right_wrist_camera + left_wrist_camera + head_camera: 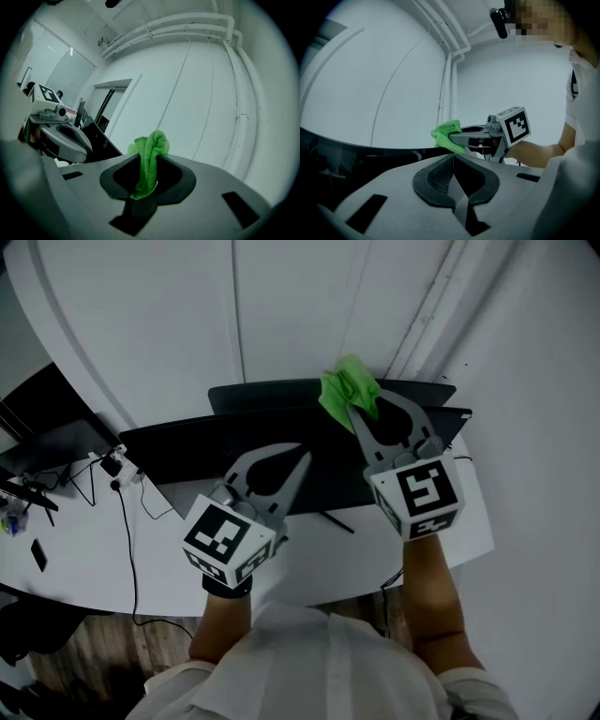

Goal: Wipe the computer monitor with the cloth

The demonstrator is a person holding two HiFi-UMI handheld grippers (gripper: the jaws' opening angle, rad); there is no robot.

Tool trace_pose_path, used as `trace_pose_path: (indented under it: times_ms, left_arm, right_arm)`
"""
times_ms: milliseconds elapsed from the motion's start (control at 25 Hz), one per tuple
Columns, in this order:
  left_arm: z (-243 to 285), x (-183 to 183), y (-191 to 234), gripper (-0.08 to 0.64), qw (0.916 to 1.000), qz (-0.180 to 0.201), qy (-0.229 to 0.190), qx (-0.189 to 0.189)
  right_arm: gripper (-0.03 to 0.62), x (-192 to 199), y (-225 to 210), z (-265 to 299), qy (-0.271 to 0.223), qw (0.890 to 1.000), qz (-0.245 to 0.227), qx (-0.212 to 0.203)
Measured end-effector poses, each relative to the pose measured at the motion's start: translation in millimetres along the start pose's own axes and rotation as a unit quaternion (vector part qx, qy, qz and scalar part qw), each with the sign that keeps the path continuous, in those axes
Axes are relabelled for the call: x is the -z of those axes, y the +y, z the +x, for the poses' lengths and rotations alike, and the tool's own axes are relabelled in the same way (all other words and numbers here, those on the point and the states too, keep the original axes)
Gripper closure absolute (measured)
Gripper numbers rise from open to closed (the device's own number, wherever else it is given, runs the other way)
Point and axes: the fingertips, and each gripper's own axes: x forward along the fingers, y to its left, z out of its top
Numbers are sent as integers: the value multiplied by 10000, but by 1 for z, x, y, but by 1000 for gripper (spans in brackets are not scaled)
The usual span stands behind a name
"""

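Note:
Seen from above in the head view, a black computer monitor [187, 451] stands on a white desk [84, 559], with a second dark panel [272, 395] just behind it. My right gripper [353, 414] is shut on a bright green cloth [349, 388], which bunches out past its tips at the monitor's top edge. The right gripper view shows the cloth [149, 161] pinched between the jaws. My left gripper [302, 454] is shut and holds nothing; it hovers over the monitor's front, left of the right one. From the left gripper view the cloth [446, 133] sits at the monitor's upper rim [356, 152].
A white wall with vertical pipes [422, 315] rises close behind the monitors. Cables and a small adapter [114, 465] lie on the desk at the left, beside another dark screen [47, 442] and a phone [37, 554]. Wooden floor shows below the desk's front edge.

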Motion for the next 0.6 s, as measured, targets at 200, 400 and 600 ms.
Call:
trace_pose_path:
  times_ms: [200,400,600]
  left_arm:
    - [13,6,-1,543,9999,-73,36,-78]
    - [29,5,-16,543,9999,-144,77,-44]
    - [42,4,-30,543,9997,-159,115,155]
  right_arm:
    - [517,15,-19,-7,45,9998,67,165]
    - [517,27,-47,-26,42,9991,211,367]
    - [517,36,-69,-38,127,9982,229,537]
